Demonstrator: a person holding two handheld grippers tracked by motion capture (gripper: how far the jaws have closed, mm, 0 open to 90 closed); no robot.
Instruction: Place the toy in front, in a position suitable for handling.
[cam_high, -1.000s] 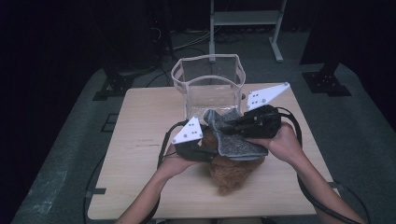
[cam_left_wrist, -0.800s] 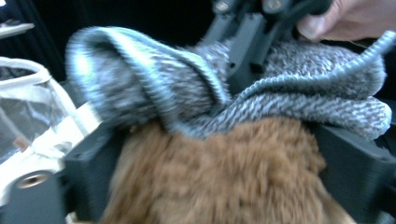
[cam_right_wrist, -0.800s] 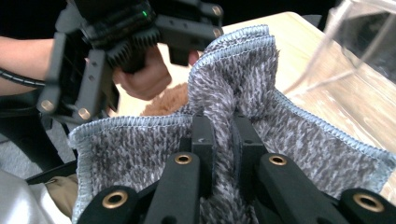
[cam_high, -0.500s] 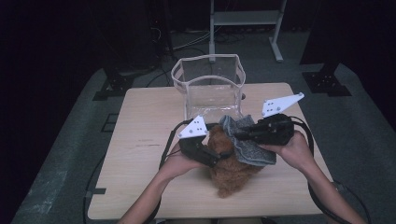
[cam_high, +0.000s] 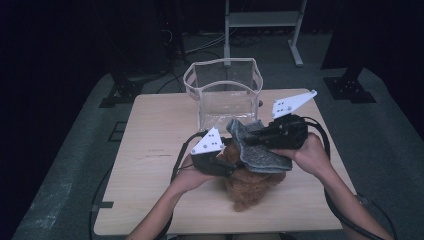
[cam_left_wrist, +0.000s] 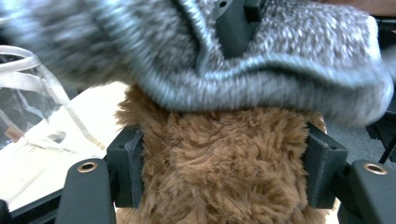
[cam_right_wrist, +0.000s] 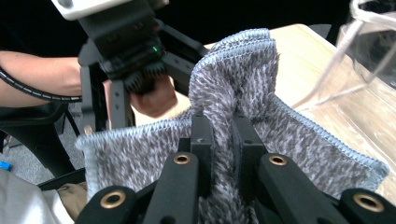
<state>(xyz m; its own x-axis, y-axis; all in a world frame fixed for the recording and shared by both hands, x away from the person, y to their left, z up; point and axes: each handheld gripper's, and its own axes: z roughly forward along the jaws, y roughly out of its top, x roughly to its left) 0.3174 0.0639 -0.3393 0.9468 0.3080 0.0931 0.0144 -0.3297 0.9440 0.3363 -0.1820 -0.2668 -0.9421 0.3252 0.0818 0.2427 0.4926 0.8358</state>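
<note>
Brown plush toy (cam_high: 252, 185) on the wooden tabletop (cam_high: 150, 165), near the person's edge and a little right of centre. Left hand-held gripper (cam_high: 220, 162) at the toy's left side; jaws just closing, now set against both flanks of the fur in the left gripper view, toy (cam_left_wrist: 224, 172) pressed between them. Right hand-held gripper (cam_high: 250, 140) closed, pinching a fold of grey knitted cloth (cam_high: 260, 150); fold (cam_right_wrist: 233, 93) standing up between its two jaws in the right gripper view. Cloth draped over the toy's upper part, lower edge touching the fur. Clear plastic container (cam_high: 222, 92) upright on the far half of the tabletop, just beyond the cloth. Cables trailing from both grippers toward the near edge.
</note>
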